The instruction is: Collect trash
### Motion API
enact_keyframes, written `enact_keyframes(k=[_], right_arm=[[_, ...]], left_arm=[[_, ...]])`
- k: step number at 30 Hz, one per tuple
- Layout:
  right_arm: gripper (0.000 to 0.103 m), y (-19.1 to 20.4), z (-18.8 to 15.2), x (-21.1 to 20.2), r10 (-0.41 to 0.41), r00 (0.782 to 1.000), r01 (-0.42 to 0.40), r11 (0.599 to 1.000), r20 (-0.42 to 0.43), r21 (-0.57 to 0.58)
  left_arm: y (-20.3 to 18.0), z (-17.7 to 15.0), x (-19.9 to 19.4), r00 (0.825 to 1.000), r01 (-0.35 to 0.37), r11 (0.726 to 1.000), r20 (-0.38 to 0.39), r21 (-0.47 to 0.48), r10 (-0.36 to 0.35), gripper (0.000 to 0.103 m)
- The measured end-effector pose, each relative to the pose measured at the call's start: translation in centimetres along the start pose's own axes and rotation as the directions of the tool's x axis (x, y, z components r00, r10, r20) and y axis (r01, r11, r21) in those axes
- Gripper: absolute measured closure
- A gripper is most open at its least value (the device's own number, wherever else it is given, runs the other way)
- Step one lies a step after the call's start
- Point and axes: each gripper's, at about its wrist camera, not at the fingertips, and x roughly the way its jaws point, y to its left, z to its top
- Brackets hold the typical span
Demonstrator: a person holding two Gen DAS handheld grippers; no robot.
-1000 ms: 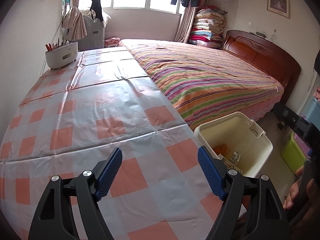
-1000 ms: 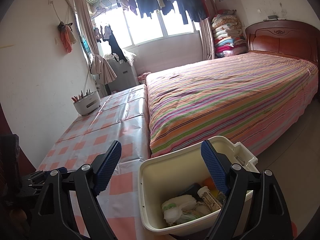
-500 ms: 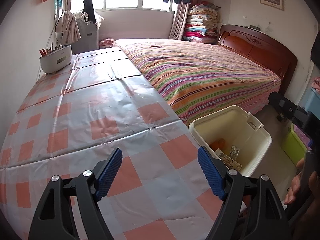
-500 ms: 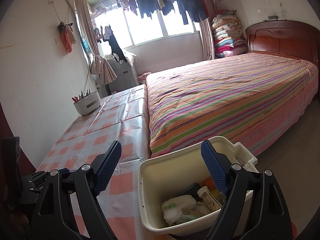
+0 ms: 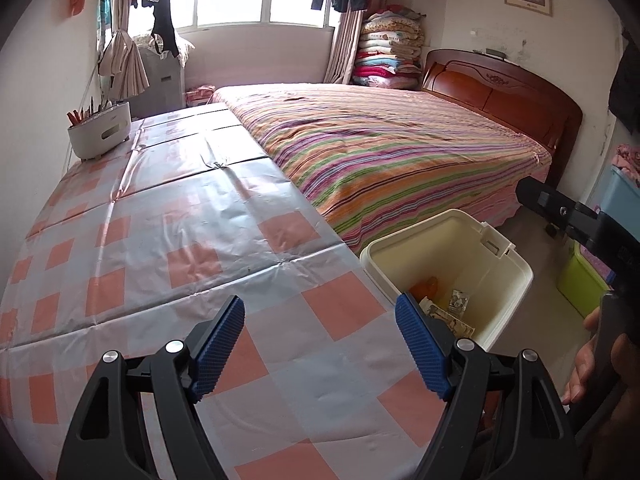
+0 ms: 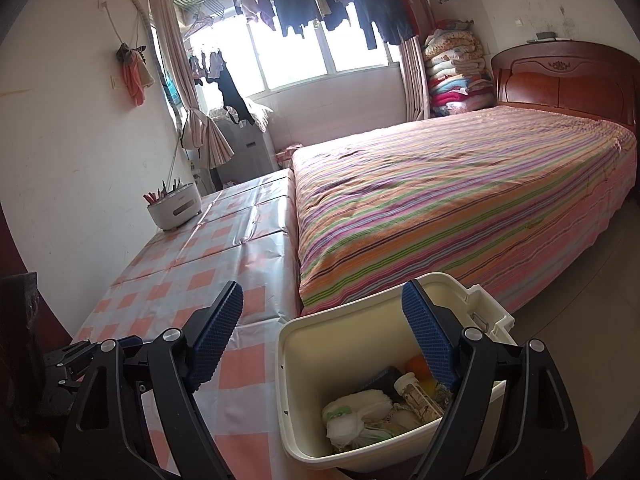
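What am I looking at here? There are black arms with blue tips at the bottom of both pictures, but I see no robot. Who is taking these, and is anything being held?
There is no robot. A person holds a two-finger tool in each hand, and a wide-angle camera on each tool looks forward along its fingers. One picture comes from the left hand-held gripper, the other from the right hand-held gripper. The blue tips are their grip pads. Both stand open and hold nothing.

Below lies a table under a checked cloth, beside a striped bed. On the table's far end sits a white holder of what look like pens. The cream trash bin beside the table already holds trash, including a white wad and an orange item.
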Motion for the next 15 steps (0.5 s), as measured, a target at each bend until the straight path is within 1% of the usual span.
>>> enact_keyframes(k=[2,6,11,15], right_arm=[[0.022,0.02,0.00,0.00,0.000,1.000,0.000,1.000,0.000,0.000],[0.022,0.02,-0.03,0.01,0.000,1.000,0.000,1.000,0.000,0.001],[0.022,0.03,-0.04,0.03,0.002,1.000,-0.002,1.000,-0.001,0.002],[0.022,0.20,-0.06,0.16,0.008,1.000,-0.008,1.000,-0.006,-0.004]], left_arm=[[0.11,0.02,-0.11,1.000,0.012,1.000,0.008,-0.008,-0.012,0.027],[-0.02,0.05,-0.34,1.000,0.001,1.000,0.027,-0.001,-0.001,0.027],[0.07,0.10,-0.16,1.000,-0.002,1.000,0.014,-0.010,0.002,0.027],[0.77,0.14,0.07,1.000,0.003,0.999,0.003,-0.049,-0.003,0.027]])
